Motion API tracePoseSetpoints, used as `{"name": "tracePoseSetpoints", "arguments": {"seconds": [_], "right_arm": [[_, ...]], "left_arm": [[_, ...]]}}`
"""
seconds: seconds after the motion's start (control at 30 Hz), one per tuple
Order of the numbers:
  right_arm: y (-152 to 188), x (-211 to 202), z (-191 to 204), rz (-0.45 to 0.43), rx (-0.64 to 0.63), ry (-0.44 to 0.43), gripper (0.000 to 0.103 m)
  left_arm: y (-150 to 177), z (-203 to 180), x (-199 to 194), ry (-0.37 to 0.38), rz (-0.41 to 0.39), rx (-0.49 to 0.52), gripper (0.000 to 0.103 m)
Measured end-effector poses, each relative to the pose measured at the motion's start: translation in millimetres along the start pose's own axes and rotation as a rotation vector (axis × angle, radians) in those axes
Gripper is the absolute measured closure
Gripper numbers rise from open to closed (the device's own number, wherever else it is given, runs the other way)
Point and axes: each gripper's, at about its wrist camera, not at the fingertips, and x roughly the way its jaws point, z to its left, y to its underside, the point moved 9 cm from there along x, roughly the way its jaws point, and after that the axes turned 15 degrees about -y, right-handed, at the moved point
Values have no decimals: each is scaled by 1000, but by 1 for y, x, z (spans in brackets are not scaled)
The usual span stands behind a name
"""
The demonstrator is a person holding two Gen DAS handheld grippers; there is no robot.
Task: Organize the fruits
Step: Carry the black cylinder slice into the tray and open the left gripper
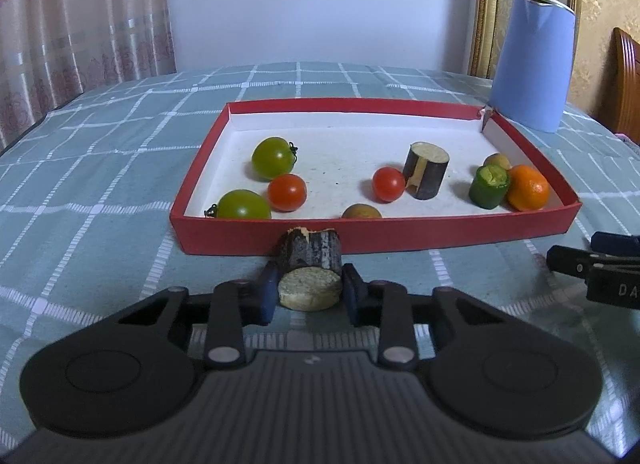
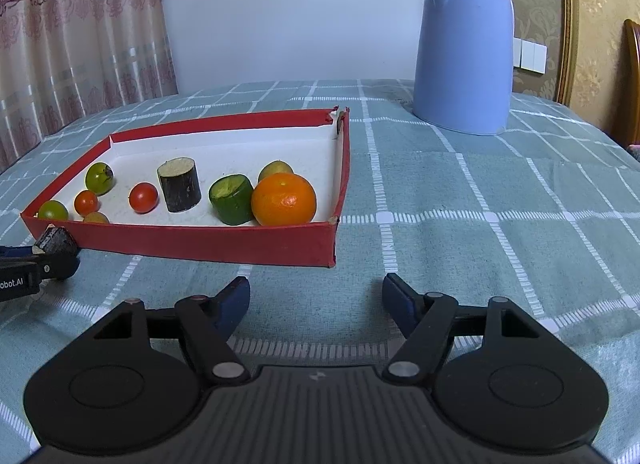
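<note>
A red tray (image 1: 376, 234) with a white floor holds two green tomatoes (image 1: 273, 157), two red tomatoes (image 1: 287, 191), an upright dark stalk piece (image 1: 426, 175), a green cucumber chunk (image 1: 489, 186), an orange (image 1: 528, 187) and two small brown fruits (image 1: 361, 211). My left gripper (image 1: 310, 284) is shut on a second dark stalk piece (image 1: 310, 292) with a pale cut end, lying just before the tray's front wall. Over the bare cloth near the tray's (image 2: 208, 242) front right corner, my right gripper (image 2: 316, 300) stands open with nothing between its fingers.
A tall blue kettle (image 2: 464, 51) stands behind the tray's far right corner. The table wears a teal checked cloth (image 2: 480, 199). A curtain hangs at the left, and a gilt frame and a wooden chair stand at the right.
</note>
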Motion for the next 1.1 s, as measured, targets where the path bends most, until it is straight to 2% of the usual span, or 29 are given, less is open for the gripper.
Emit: {"name": "tracePoseSetpoints", "arguments": {"seconds": [0.1, 0.37, 0.57, 0.83, 1.1], "right_arm": [[0, 0, 0, 0, 0, 1, 30], [0, 0, 1, 2, -4, 3, 30], [0, 0, 1, 3, -5, 5, 30], [1, 1, 1, 5, -7, 7, 30], [1, 1, 2, 9, -13, 9, 28]], "left_arm": [[-2, 2, -4, 15, 0, -18, 73], [-42, 1, -20, 16, -96, -10, 73], [-64, -12, 12, -2, -71, 4, 73], [-77, -27, 64, -20, -9, -16, 73], [-83, -33, 79, -48, -28, -6, 73]]}}
